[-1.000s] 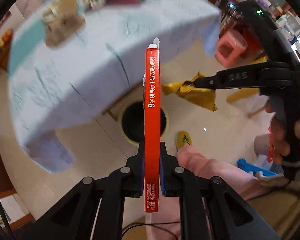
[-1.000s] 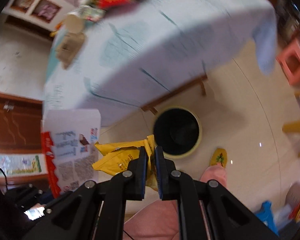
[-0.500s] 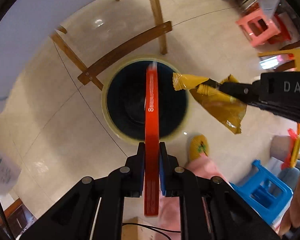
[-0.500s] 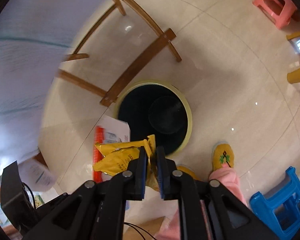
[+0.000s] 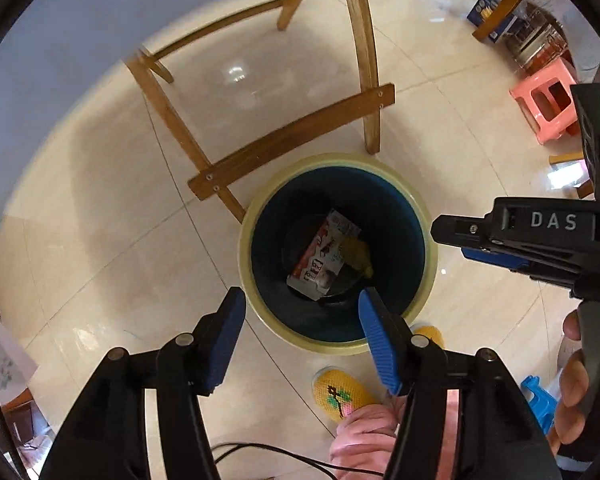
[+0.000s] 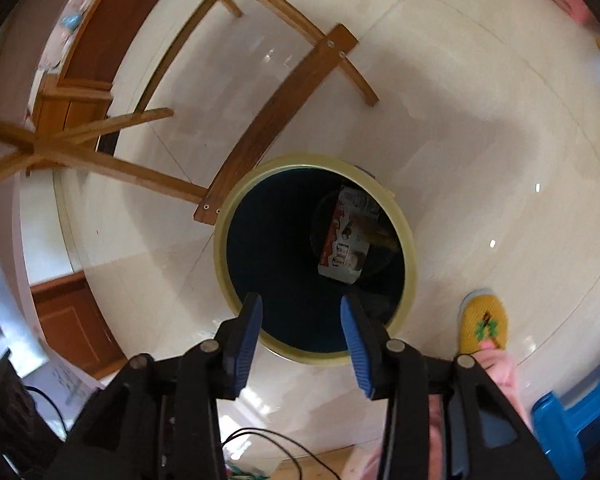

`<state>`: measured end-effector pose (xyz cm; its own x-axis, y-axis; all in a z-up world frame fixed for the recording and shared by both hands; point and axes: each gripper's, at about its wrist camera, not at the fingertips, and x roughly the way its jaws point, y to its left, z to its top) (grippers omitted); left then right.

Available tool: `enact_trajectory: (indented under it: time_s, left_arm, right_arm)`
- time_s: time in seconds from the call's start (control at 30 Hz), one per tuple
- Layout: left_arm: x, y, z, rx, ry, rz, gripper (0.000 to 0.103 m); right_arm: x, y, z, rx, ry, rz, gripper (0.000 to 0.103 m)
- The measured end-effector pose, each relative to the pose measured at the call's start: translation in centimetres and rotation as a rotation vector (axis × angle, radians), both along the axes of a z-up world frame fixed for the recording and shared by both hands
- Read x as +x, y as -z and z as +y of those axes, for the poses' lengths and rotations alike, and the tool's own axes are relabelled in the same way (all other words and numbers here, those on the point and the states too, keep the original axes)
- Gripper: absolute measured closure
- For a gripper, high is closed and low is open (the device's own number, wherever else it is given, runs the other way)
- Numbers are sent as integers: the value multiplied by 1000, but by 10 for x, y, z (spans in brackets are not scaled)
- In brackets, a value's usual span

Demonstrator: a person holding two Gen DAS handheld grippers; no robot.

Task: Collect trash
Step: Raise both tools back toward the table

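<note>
A round bin with a pale yellow rim (image 5: 428, 216) (image 6: 406, 232) and dark inside stands on the tiled floor below both grippers. At its bottom lie a red and white chocolate box (image 5: 323, 256) (image 6: 348, 240) and a yellow wrapper (image 5: 356, 254) (image 6: 384, 238) beside it. My left gripper (image 5: 302, 300) points straight down over the bin's near rim, its jaws opening with nothing between them. My right gripper (image 6: 300, 304) (image 5: 456, 238) also hangs over the bin, jaws opening and empty; in the left wrist view it reaches in from the right.
Wooden table legs and a crossbar (image 5: 292, 140) (image 6: 284, 120) stand just behind the bin under a pale tablecloth (image 5: 60, 40). A person's yellow slipper (image 5: 342, 394) (image 6: 484, 326) and pink trouser leg are at the bin's near side. A pink stool (image 5: 548, 104) and a blue stool (image 6: 580, 412) stand to the right.
Both grippers sank from table height to just over the bin. The left let go of the red box and the right let go of the yellow wrapper; both now lie in the bin.
</note>
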<state>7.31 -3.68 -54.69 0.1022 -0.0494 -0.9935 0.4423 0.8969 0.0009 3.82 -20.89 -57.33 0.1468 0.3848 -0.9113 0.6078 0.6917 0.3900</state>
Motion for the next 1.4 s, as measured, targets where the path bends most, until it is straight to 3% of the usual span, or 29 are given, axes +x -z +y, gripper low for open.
enact_trajectory:
  time_s: [0.2, 0.43, 0.87, 1.0, 1.17, 1.4]
  left_arm:
    - [-16, -48, -1, -38, -7, -58, 46]
    - [-24, -143, 5, -85, -68, -138, 46]
    - [-45, -359, 6, -177, -29, -322, 46]
    - [-46, -417, 5, -173, -10, -430, 46]
    - [-40, -466, 10, -180, 7, -561, 46]
    - [-27, -517, 15, -202, 11, -619, 44]
  right_arm:
    - [1, -50, 1, -71, -122, -70, 61]
    - [-3, -130, 0, -138, -218, -133, 62]
    - [-25, -350, 11, -222, -411, -338, 62]
    - [-28, -415, 9, -296, -440, -458, 62]
    - [-33, -474, 10, -354, -431, -586, 61]
    - [-37, -522, 31, -497, -456, -721, 61]
